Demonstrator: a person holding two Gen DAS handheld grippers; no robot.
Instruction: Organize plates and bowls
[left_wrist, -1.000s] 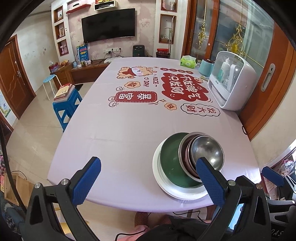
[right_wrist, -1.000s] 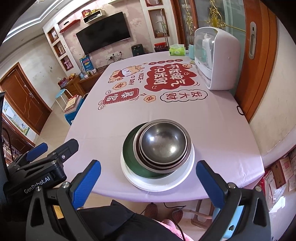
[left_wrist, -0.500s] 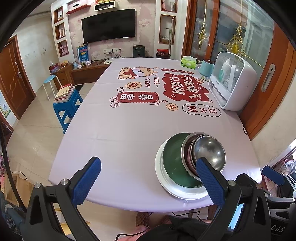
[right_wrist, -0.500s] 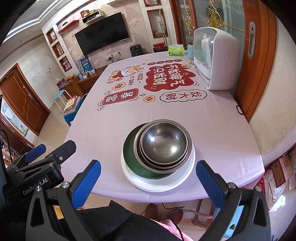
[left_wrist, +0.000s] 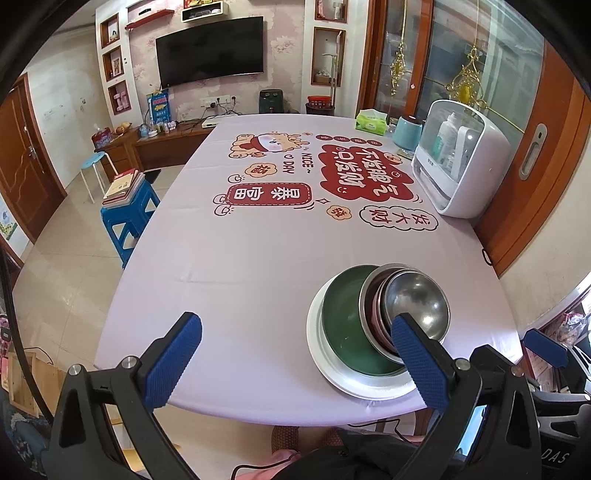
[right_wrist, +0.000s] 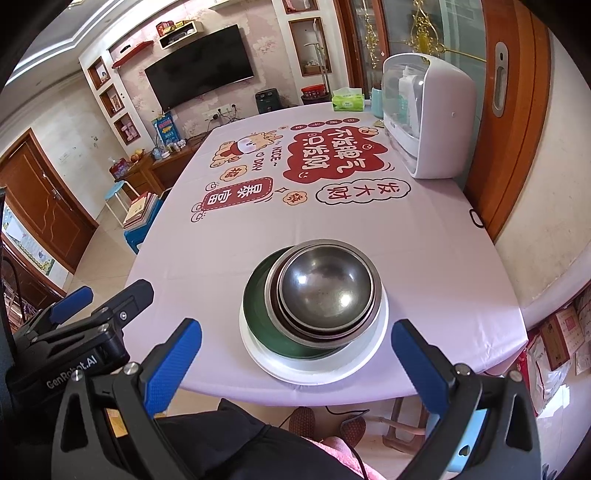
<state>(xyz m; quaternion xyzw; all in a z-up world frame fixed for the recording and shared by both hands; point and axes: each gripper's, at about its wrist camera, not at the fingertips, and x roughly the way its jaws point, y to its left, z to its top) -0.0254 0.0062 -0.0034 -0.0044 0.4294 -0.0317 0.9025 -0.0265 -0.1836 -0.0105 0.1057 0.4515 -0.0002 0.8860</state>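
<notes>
A stack of dishes stands near the table's front edge: a white plate (right_wrist: 369, 345) at the bottom, a green plate (right_wrist: 258, 314) on it, then nested steel bowls (right_wrist: 325, 288) on top. The left wrist view has the same white plate (left_wrist: 321, 354), green plate (left_wrist: 341, 321) and steel bowls (left_wrist: 417, 299) at lower right. My left gripper (left_wrist: 295, 354) is open, held above the table edge to the left of the stack. My right gripper (right_wrist: 297, 354) is open too, hovering in front of the stack with nothing between its fingers.
A white countertop appliance (right_wrist: 428, 114) stands at the table's far right, with a tissue box (right_wrist: 347, 101) and a teal cup (left_wrist: 406, 133) behind it. A blue stool with books (left_wrist: 127, 206) sits left of the table. The pink tablecloth (left_wrist: 258, 251) has red prints.
Both grippers have drifted slightly; the stack sits a little lower and further right in the left wrist view. Nothing was grasped or moved.
</notes>
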